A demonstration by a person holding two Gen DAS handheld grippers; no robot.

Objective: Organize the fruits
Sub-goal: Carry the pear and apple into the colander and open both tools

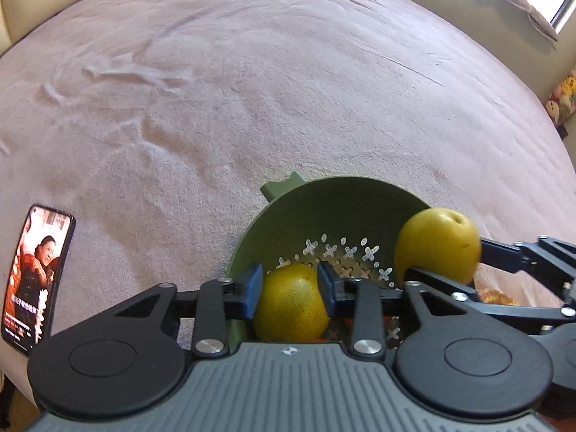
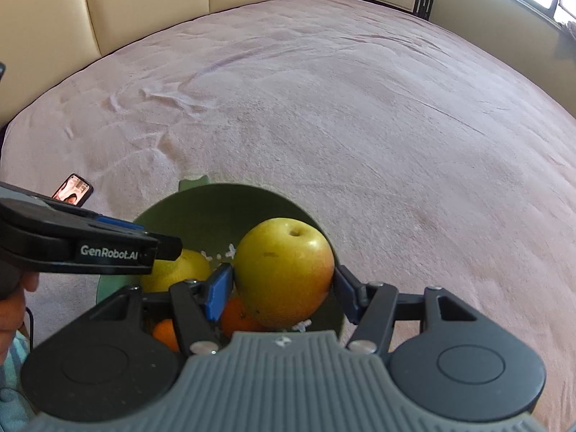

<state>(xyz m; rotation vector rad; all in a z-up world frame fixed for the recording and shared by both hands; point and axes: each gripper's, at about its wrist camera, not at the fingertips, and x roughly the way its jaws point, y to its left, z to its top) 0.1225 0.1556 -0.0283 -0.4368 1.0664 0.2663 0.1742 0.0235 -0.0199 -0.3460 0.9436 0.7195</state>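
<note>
A green colander (image 1: 324, 185) rests on the pink bed cover. My left gripper (image 1: 289, 284) is shut on a speckled yellow pear (image 1: 291, 311) low inside the colander, one blue pad against each side. From the right wrist view, that left gripper (image 2: 167, 248) reaches in from the left over the same pear (image 2: 180, 271). My right gripper (image 2: 282, 288) is shut on a larger yellow apple with a red blush (image 2: 284, 270), held above the colander (image 2: 216, 190). Two oranges (image 2: 237, 318) lie in the bowl under it. In the left wrist view, the right gripper (image 1: 446, 257) and its apple (image 1: 437, 244) hang over the right rim.
A lit phone (image 1: 36, 273) lies on the cover left of the colander, also visible as a small phone (image 2: 72, 190). A padded headboard (image 2: 180, 0) lines the far edge. A hand (image 2: 10, 306) holds the left gripper's handle. Wide pink cover (image 2: 360, 108) stretches beyond the bowl.
</note>
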